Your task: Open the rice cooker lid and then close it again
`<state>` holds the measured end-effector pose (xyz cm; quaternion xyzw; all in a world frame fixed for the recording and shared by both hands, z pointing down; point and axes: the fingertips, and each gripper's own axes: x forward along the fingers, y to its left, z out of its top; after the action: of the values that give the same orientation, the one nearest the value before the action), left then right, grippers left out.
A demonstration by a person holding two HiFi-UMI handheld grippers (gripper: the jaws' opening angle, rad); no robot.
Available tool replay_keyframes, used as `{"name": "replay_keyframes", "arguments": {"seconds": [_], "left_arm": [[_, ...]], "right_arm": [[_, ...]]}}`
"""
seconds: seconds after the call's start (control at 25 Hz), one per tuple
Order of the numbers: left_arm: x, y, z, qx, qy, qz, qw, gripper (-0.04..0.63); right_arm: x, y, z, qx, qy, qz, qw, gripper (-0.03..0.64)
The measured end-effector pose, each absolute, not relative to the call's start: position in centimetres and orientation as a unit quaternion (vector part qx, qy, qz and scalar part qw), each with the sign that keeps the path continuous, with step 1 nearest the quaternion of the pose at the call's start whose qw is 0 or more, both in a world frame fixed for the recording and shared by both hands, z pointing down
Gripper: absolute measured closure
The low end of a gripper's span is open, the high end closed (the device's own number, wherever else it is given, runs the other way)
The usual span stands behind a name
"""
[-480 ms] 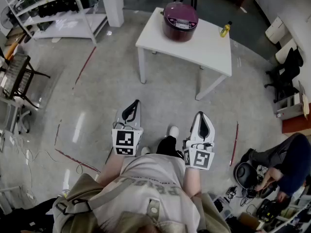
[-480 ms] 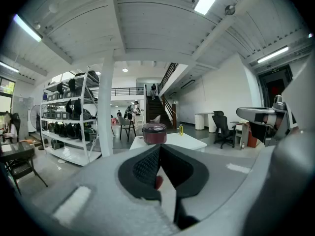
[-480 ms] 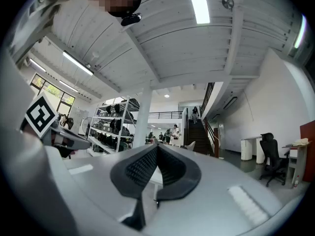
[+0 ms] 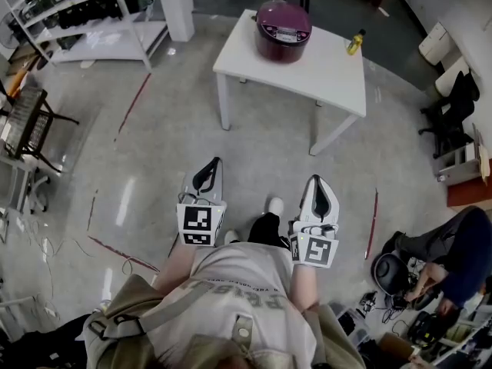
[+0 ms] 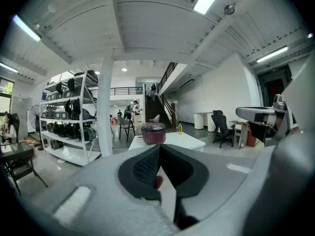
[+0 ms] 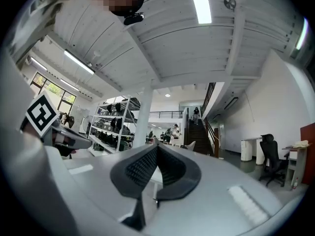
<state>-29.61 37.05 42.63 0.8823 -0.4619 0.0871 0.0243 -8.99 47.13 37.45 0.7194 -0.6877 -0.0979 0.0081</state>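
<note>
Nearest in the head view, the person's pale shirt (image 4: 238, 283) fills the bottom edge, with a tan bag strap (image 4: 146, 317) crossing it, and a white shoe (image 4: 274, 206) shows on the grey floor (image 4: 154, 167) just ahead. The left gripper (image 4: 213, 163) and the right gripper (image 4: 318, 181) are held side by side in front of the body, well apart from each other, each with its marker cube close to the torso and its tip pointing away toward the table. Each gripper's own view shows its two dark ribbed pads pressed together with nothing between them, so both are closed and empty. To the near right, another person (image 4: 453, 256) sits low among dark gear and cables; to the left stands a black wire chair (image 4: 27, 125), and thin red tape lines (image 4: 134, 102) mark the floor. Farther on, well apart from both grippers, is a white table (image 4: 323, 83). The maroon rice cooker (image 4: 283, 31) sits on its far left part with its lid down, and a small yellow bottle (image 4: 355, 45) stands to its right near the far edge. Beyond and to the left are a white pillar (image 4: 178, 6) and white shelving (image 4: 92, 21) loaded with dark items; a black office chair (image 4: 453, 106) stands at the far right
</note>
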Motion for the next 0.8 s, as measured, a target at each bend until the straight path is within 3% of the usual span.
{"name": "replay_keyframes", "arguments": {"seconds": [0.36,0.64,0.72,0.8], "left_arm": [[-29.5,37.1,42.9,0.883,-0.46,0.094,0.023,0.586],[-29.1,36.1,42.2,0.875,-0.476,0.086,0.035,0.586],[-28.5,35.8,42.1,0.872,-0.479,0.089,0.039,0.539],[-27.7,35.5,42.0,0.874,-0.475,0.091,0.043,0.469]], "right_arm": [[-8.7,47.1,38.1,0.721,-0.688,-0.078,-0.001,0.617],[-6.5,46.5,37.2,0.708,-0.7,-0.038,-0.085,0.614],[-5.8,46.1,37.1,0.7,-0.707,-0.031,-0.094,0.481],[-5.1,45.3,37.3,0.694,-0.713,-0.027,-0.095,0.457]]}}
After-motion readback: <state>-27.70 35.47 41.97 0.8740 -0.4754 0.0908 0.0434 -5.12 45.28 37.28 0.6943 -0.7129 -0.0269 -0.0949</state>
